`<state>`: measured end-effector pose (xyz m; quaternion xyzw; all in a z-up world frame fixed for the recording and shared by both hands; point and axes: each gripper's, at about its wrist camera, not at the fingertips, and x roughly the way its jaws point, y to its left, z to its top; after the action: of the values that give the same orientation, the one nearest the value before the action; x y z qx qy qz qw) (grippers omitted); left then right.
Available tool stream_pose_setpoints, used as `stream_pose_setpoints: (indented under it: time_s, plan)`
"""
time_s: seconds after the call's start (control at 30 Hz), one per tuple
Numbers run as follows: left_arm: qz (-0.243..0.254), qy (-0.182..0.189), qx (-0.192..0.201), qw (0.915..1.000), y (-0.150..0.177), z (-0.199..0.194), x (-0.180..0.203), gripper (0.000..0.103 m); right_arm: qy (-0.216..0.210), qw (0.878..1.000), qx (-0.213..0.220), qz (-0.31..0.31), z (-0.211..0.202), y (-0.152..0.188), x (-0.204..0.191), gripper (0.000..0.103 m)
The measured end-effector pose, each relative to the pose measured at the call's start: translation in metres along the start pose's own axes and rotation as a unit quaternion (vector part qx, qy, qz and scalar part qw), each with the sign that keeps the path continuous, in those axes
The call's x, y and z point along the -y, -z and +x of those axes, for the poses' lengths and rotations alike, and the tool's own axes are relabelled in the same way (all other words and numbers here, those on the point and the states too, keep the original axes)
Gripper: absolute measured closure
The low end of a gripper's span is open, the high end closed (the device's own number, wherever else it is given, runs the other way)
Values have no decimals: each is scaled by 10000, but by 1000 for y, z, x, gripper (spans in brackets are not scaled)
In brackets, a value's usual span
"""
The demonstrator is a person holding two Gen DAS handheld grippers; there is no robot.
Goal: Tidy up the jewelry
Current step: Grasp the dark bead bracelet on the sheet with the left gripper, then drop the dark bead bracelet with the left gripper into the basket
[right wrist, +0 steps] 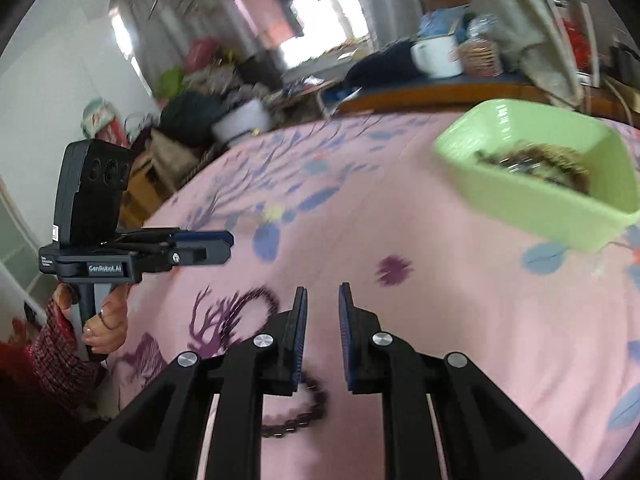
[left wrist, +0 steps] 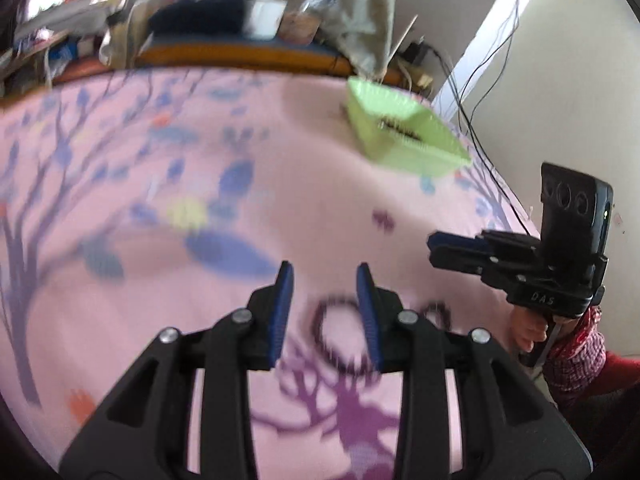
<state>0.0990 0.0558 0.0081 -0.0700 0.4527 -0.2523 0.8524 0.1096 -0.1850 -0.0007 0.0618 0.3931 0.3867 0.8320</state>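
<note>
Left gripper (left wrist: 325,276) and right gripper (right wrist: 323,296) hang parted, empty; beaded bracelets (left wrist: 340,336) beneath, green tray (right wrist: 560,204) ahead by the bedspread (left wrist: 120,160) edge.

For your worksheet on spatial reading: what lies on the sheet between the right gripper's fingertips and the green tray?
Only bare pink sheet, seen from the right wrist, separates the right gripper from the green tray.

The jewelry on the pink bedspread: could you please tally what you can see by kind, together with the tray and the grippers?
Dark beaded bracelets loose on the bedspread: 2
Green tray, with blurred jewelry inside that cannot be counted: 1
Handheld grippers: 2, left gripper and right gripper
Total: 5
</note>
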Motion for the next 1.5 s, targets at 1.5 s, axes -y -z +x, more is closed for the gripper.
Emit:
stream_pose_setpoints:
  time_s: [1.5]
  plan:
    - [950, -98, 608, 9936, -158, 115, 138, 96, 1481, 9735, 1587, 719, -91, -64, 110, 103]
